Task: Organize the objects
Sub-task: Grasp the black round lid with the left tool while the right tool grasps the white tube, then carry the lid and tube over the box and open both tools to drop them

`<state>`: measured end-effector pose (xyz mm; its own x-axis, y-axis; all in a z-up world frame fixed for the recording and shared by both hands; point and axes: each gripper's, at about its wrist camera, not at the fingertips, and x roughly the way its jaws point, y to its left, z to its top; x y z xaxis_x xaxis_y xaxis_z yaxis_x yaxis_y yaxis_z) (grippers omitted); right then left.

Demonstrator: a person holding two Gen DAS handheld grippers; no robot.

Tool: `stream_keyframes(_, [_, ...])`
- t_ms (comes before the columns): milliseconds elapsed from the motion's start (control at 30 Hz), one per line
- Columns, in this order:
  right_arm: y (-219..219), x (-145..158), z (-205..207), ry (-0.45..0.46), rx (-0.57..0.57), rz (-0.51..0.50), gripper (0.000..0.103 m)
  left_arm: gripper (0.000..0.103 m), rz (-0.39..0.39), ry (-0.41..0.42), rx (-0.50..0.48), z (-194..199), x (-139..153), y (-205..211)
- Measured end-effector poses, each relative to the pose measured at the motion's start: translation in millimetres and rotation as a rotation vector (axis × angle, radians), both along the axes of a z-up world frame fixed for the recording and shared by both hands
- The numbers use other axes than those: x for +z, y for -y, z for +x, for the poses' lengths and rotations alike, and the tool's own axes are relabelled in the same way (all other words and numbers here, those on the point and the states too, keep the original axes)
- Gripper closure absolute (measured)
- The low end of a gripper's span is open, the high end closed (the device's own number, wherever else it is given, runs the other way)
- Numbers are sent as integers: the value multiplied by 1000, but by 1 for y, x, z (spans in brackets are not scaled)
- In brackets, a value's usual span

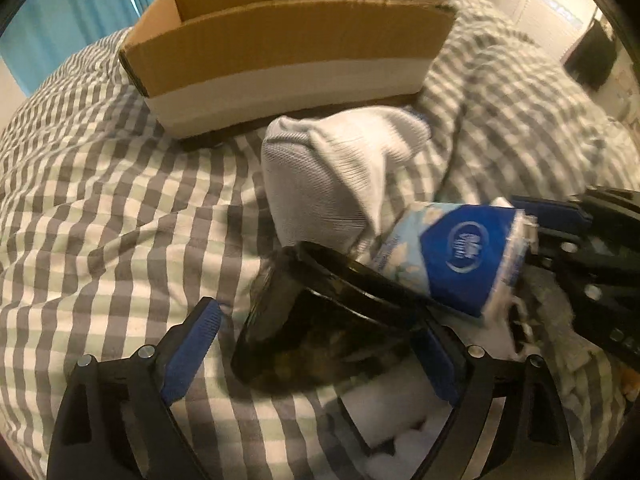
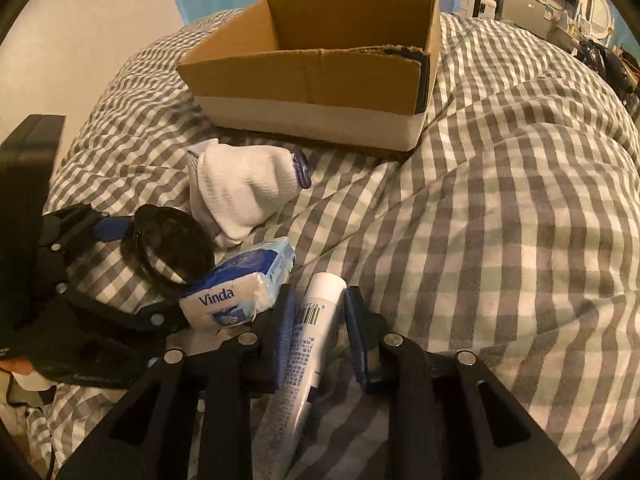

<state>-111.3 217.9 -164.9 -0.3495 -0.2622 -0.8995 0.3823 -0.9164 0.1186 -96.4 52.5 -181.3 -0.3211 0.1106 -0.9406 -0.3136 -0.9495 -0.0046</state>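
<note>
An open cardboard box (image 1: pixel 288 60) (image 2: pixel 316 80) stands on the checked bed ahead. A white sock (image 1: pixel 340 168) (image 2: pixel 244 192) lies in front of it. My left gripper (image 1: pixel 320 344) (image 2: pixel 132 264) is open, its blue pads on either side of a dark round jar (image 1: pixel 320 332) (image 2: pixel 172 248). A blue and white Vinda tissue pack (image 1: pixel 456 256) (image 2: pixel 240 288) lies between the jar and my right gripper. My right gripper (image 2: pixel 318 328) (image 1: pixel 560 232) has its pads close on both sides of a white tube (image 2: pixel 312 344); contact is unclear.
The grey and white checked duvet (image 2: pixel 500 220) covers the bed, bunched in folds to the right. A blue curtain (image 1: pixel 72 20) hangs behind the box. Furniture and clutter (image 2: pixel 540 8) stand at the far right of the room.
</note>
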Motion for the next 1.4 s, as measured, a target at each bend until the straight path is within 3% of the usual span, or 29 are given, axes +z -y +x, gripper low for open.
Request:
stream_keyframes(33, [-3, 1, -1, 2, 1, -3, 78, 9, -11, 3, -1, 0, -2, -1])
stream_keyframes(100, [4, 1, 3, 2, 1, -8, 78, 23, -18, -3, -7, 2, -1, -4])
stream_keyframes(133, [3, 2, 4, 0, 1, -12, 78, 24, -12, -6, -9, 4, 1, -4])
stream_keyframes(700, [9, 34, 24, -117, 9, 10, 80, 25, 41, -139, 59, 45, 63, 12])
stream_keyframes(933, [16, 63, 41, -194, 17, 18, 81, 25, 48, -197, 61, 36, 75, 13])
stream_keyframes(1400, [18, 130, 62, -345, 22, -8, 82, 25, 50, -345, 70, 56, 134, 15])
